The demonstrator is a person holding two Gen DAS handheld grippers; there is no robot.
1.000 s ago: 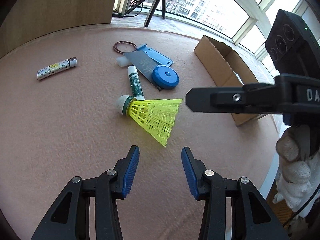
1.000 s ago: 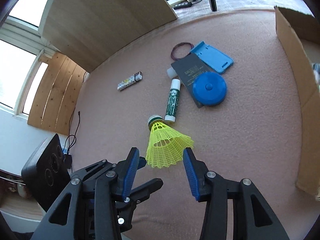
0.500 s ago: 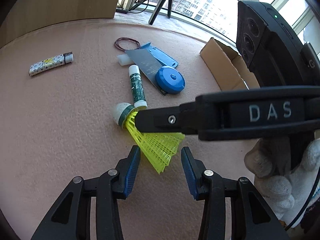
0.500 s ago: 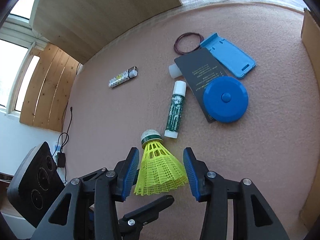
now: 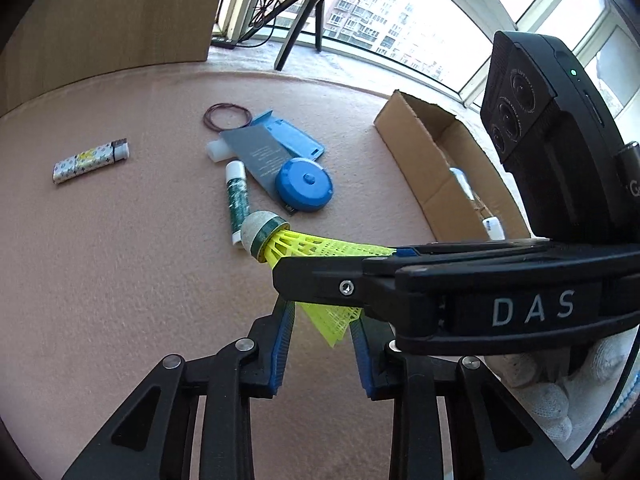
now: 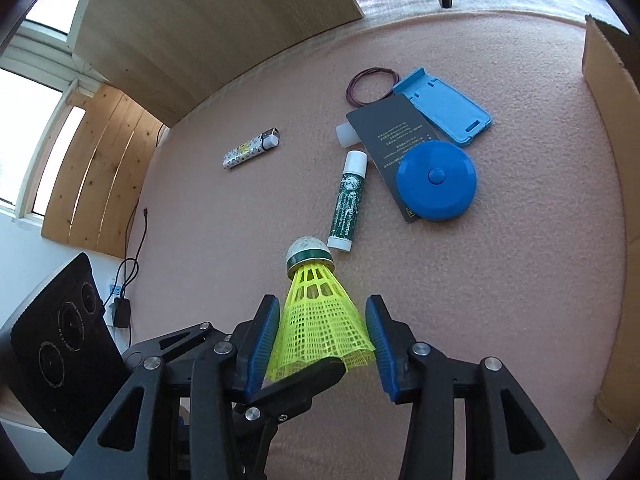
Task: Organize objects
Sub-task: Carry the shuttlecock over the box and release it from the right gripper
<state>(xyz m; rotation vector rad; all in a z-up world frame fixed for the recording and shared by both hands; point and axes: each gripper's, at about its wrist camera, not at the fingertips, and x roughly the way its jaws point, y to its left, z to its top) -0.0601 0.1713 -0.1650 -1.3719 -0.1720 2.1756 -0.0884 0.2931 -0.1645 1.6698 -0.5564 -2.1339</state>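
Yellow shuttlecock sits between the parted right tongs; left tongs gape too. Next: clamp, then carry to the cardboard box.

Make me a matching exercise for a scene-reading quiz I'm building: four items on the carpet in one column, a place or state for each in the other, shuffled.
Things:
1. yellow shuttlecock
2. patterned lighter
3. round blue tape measure
4. dark rubber band

Places or states:
A. lies alone, left of the cluster
B. between the blue pads of the right gripper
C. at the far edge of the cluster, beside the blue phone stand
D. rests partly on the dark card

Pairs: 1-B, 2-A, 3-D, 4-C
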